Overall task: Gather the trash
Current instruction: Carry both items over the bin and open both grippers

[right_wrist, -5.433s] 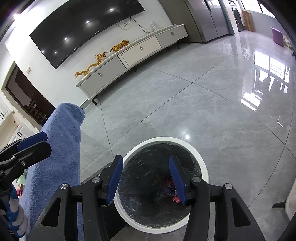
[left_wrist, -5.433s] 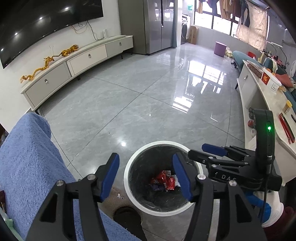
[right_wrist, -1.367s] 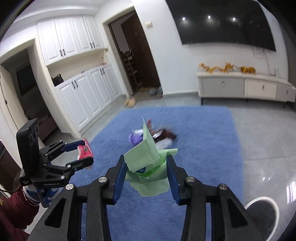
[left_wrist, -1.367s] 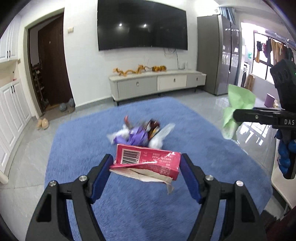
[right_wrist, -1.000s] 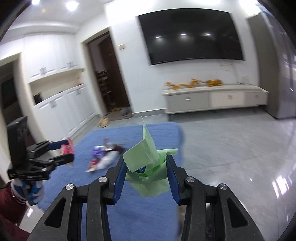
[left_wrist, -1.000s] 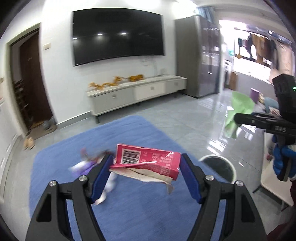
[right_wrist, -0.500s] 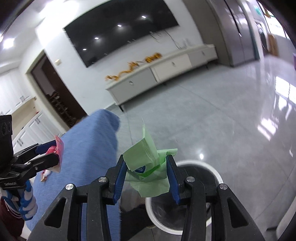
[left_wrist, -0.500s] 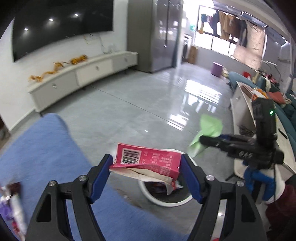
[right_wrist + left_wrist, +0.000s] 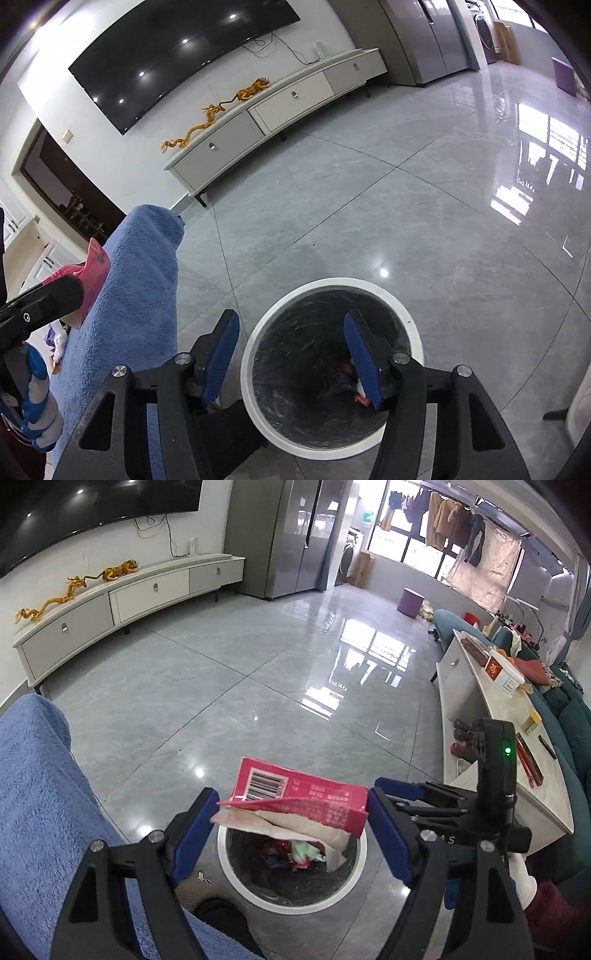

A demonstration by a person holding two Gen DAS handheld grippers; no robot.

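My left gripper (image 9: 291,830) is shut on a torn pink carton (image 9: 299,801) with a barcode, holding it right above the white-rimmed trash bin (image 9: 236,871). Inside the bin lie red wrappers and a green paper (image 9: 306,851). My right gripper (image 9: 291,354) is open and empty, directly over the same bin (image 9: 410,332); it also shows in the left wrist view (image 9: 402,790) at the right of the bin. The pink carton (image 9: 94,267) shows at the left edge of the right wrist view.
A blue rug (image 9: 37,794) lies left of the bin, its edge close to the rim. A white TV cabinet (image 9: 122,598) stands along the far wall. A white counter (image 9: 517,746) with small items runs along the right. Glossy grey floor tiles stretch beyond.
Both grippers swung from the rug to above the bin. My right gripper opened and the green paper dropped into the bin. My left gripper still holds the pink carton.
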